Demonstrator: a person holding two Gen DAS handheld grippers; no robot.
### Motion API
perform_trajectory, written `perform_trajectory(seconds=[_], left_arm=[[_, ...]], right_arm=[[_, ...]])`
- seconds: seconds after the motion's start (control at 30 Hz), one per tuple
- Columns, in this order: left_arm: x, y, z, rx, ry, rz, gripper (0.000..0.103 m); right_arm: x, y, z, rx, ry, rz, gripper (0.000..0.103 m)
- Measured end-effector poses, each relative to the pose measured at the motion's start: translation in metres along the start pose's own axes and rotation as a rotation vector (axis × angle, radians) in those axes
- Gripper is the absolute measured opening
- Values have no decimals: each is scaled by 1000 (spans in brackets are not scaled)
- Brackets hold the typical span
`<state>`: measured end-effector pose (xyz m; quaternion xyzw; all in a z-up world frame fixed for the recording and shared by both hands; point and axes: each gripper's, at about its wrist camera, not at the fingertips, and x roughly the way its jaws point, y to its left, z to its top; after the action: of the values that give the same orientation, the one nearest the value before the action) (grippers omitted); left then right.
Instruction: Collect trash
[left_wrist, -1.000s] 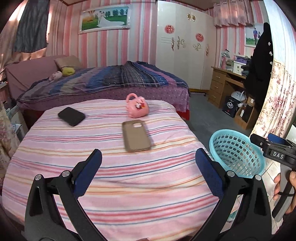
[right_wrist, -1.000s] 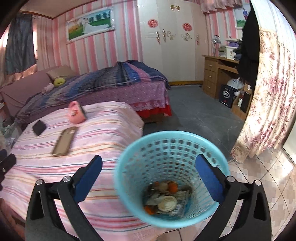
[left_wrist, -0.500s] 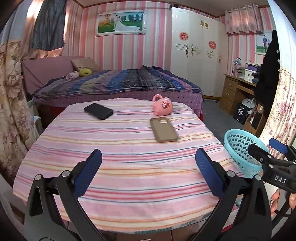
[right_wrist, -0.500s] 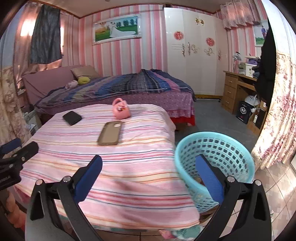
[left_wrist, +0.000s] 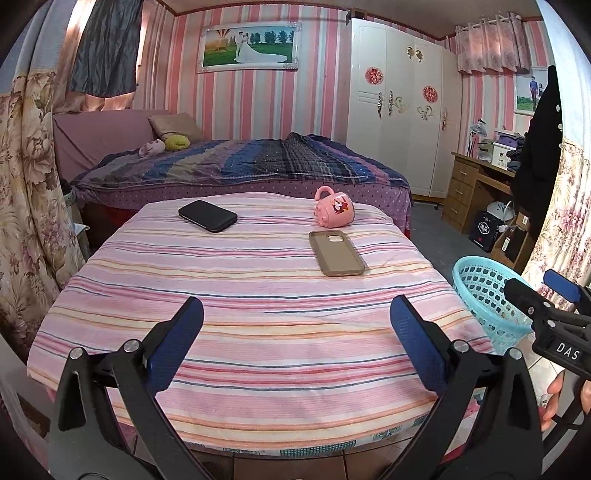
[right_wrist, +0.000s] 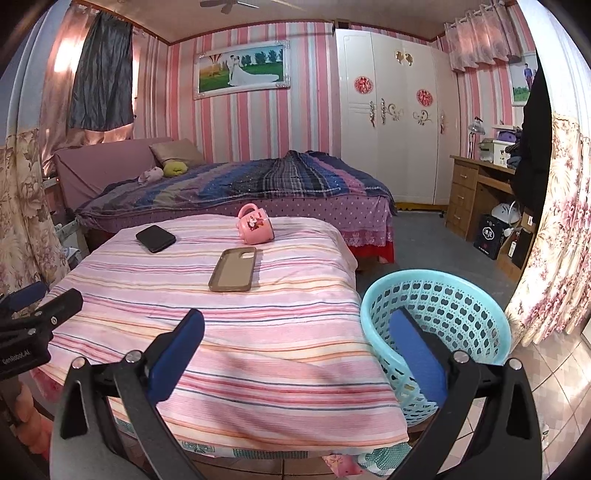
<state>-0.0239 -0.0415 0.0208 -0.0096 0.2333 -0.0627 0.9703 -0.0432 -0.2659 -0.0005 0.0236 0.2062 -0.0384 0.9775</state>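
Filling the middle of both views, a table (left_wrist: 258, 332) draped in a pink striped cloth carries three things: a black phone (left_wrist: 207, 216) toward the upper left of the frame, a pink mug (left_wrist: 334, 211) lying on its side toward the upper centre, and a tan phone case (left_wrist: 336, 253) lying flat just below the mug.

Low in the left wrist view, the left gripper (left_wrist: 295, 343) has its blue-padded fingers spread wide, with nothing between them but striped cloth. At the right edge of that frame the right gripper (left_wrist: 546, 306) shows as a black body with a blue tip, and part of a hand (left_wrist: 554, 398) appears below it.

From the right wrist view, the right gripper's own fingers are likewise spread wide and hold nothing (its right finger overlaps the basket in the picture, though whether they touch cannot be told). The turquoise basket (right_wrist: 461, 295) sits in the lower right of that frame, just beside the table's right edge, above a tiled floor (right_wrist: 554, 387); its contents are hidden from here. The left gripper's black body pokes in at the left edge of this frame.

Behind the table stand a bed (right_wrist: 258, 184) under a striped blanket, a white wardrobe (right_wrist: 391, 110) and a wooden desk (right_wrist: 476, 192) on the right.
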Motion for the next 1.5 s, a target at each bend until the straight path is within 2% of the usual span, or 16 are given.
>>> perform_trajectory(seconds=[0.73,1.5], left_arm=[[-8,12,0,-5,-25,17,98],[-10,14,1,3,-32,22,98]], right_arm=[[-7,13,0,-43,-30,1,98],[-11,9,5,-33,-43,-6,98]])
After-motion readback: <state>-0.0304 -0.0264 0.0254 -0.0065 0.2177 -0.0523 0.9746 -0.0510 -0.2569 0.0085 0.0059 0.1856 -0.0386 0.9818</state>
